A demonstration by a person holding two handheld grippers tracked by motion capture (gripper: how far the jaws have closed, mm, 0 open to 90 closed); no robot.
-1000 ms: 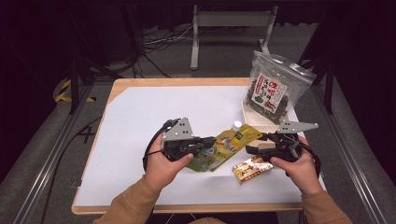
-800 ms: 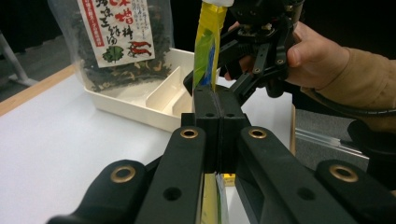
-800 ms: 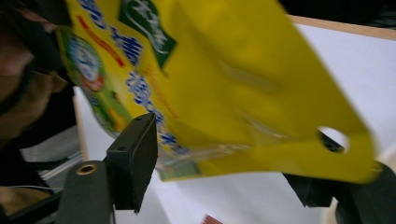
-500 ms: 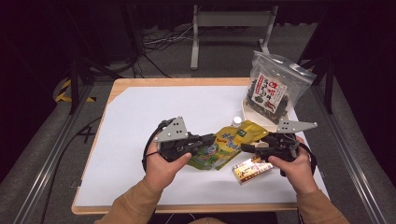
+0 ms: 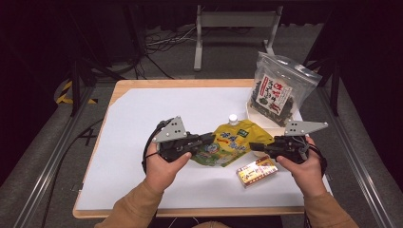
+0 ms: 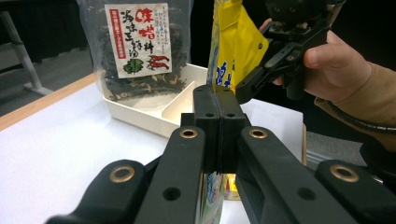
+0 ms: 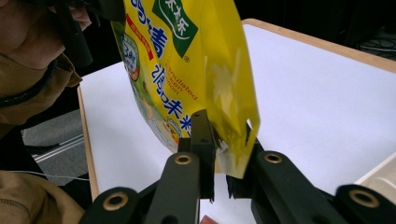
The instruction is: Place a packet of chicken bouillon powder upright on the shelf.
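A yellow spouted pouch (image 5: 228,142) hangs just above the white table top between my two grippers. My left gripper (image 5: 211,138) is shut on its left edge; in the left gripper view the jaws (image 6: 215,93) meet with the pouch (image 6: 233,42) rising from them. My right gripper (image 5: 253,146) has just been closing and now pinches the right corner. In the right gripper view the pouch (image 7: 187,70) passes between the fingers of that gripper (image 7: 224,135). The right gripper (image 6: 243,91) also appears in the left gripper view, clamped on the far edge.
A clear bag of dried seaweed (image 5: 278,90) leans in a white divided tray (image 5: 252,111) at the back right. A small red-and-gold packet (image 5: 256,171) lies on the table under the right hand. White paper (image 5: 142,118) covers the wooden table.
The right gripper's jaws have closed onto the pouch's right corner. The left gripper has kept its grip and barely moved.
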